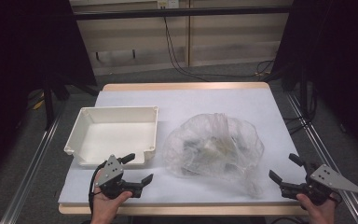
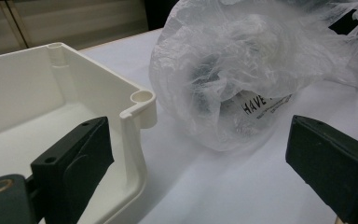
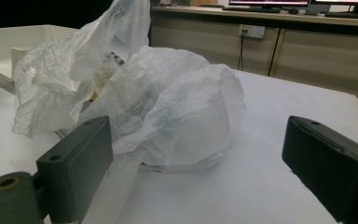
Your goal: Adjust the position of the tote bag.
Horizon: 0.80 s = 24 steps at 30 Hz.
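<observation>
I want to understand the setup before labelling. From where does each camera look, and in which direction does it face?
High view: above the near table edge, facing forward and down on the white tray and plastic bag; both hands with the left gripper and right gripper show.
Left gripper view: low by the tray corner, facing the bag; its open jaws show.
Right gripper view: low on the table, facing the bag; its open jaws show.
All views share the bag.

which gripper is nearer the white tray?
The left gripper: it sits open just in front of the white tray. The right gripper is beyond the plastic bag.
</observation>
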### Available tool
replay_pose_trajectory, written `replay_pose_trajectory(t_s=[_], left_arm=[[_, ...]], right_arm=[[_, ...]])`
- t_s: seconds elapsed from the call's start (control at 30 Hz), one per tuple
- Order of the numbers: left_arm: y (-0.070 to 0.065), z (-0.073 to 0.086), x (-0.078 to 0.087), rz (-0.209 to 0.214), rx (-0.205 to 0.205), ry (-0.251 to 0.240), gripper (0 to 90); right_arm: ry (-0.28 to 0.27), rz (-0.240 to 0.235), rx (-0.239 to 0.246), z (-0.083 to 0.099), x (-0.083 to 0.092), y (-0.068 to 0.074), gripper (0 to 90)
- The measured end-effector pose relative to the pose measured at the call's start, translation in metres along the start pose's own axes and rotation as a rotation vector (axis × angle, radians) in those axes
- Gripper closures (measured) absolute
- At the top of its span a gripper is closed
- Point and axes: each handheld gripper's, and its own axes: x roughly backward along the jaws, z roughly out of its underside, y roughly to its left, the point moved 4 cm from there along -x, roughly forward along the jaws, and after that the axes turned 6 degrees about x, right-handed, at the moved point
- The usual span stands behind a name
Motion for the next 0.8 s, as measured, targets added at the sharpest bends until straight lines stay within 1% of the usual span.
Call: replay_pose_trajectory(t_s=[0.07, 0.1, 0.17, 0.2, 0.27, 0.33, 0.37, 0.4, 0.43, 0.47, 0.5, 0.53, 0.57, 0.6, 0.67, 0.7, 0.77, 0.8], left_arm=[[0.001, 0.0, 0.001, -0.003, -0.006, 0.005, 7.3], [0.001, 0.0, 0.0, 0.0, 0.007, -0.011, 7.5], [0.001, 0.0, 0.001, -0.013, 0.009, -0.002, 8.2], [0.002, 0.001, 0.001, -0.011, 0.003, 0.007, 8.4], [0.0, 0.001, -0.001, 0.0, 0.015, 0.003, 9.9], [-0.001, 0.001, -0.001, 0.001, 0.02, 0.006, 11.7], [-0.001, 0.001, -0.002, 0.003, 0.01, 0.02, 12.6], [-0.002, 0.001, -0.003, 0.003, 0.011, 0.03, 13.4], [-0.003, 0.001, -0.004, 0.011, 0.02, 0.031, 14.1], [-0.003, 0.001, -0.004, 0.01, 0.018, 0.041, 15.5], [-0.004, 0.0, -0.005, 0.025, 0.025, 0.046, 16.5], [-0.004, 0.0, -0.005, 0.025, 0.025, 0.046, 17.0], [-0.006, 0.0, -0.007, 0.038, 0.025, 0.051, 19.1], [-0.007, 0.0, -0.007, 0.038, 0.026, 0.058, 19.1], [-0.009, -0.001, -0.01, 0.055, 0.013, 0.071, 21.2], [-0.012, -0.002, -0.012, 0.074, 0.003, 0.076, 24.4], [-0.017, -0.001, -0.015, 0.085, -0.005, 0.084, 25.5], [-0.017, -0.001, -0.015, 0.085, -0.005, 0.084, 26.1]], right_arm=[[-0.001, -0.008, 0.004, 0.0, 0.0, 0.001, 9.6], [-0.002, -0.013, 0.008, -0.001, 0.0, 0.001, 10.6], [-0.003, -0.012, 0.006, -0.001, 0.001, 0.001, 12.3], [-0.006, -0.016, 0.004, -0.001, 0.0, 0.001, 13.9], [-0.006, -0.022, 0.003, -0.001, 0.0, 0.001, 16.1], [-0.001, -0.03, 0.001, -0.001, 0.001, 0.001, 19.2], [0.0, -0.033, -0.001, -0.001, 0.002, 0.001, 21.0], [0.0, -0.034, -0.004, -0.001, 0.002, 0.001, 22.1], [-0.004, -0.041, -0.005, -0.001, 0.002, 0.002, 23.2], [-0.003, -0.048, -0.004, -0.001, 0.002, 0.002, 24.4], [0.003, -0.055, -0.005, -0.001, 0.002, 0.002, 26.0], [0.003, -0.055, -0.005, -0.001, 0.002, 0.002, 26.0], [0.018, -0.075, -0.01, -0.001, 0.002, 0.004, 27.7], [0.018, -0.075, -0.01, -0.001, 0.002, 0.004, 27.7], [0.025, -0.093, -0.001, -0.001, 0.002, 0.005, 29.5], [0.04, -0.117, -0.004, -0.001, 0.002, 0.006, 31.0], [0.047, -0.137, -0.006, -0.002, 0.002, 0.009, 32.2], [0.047, -0.137, -0.006, -0.002, 0.002, 0.009, 32.2]])
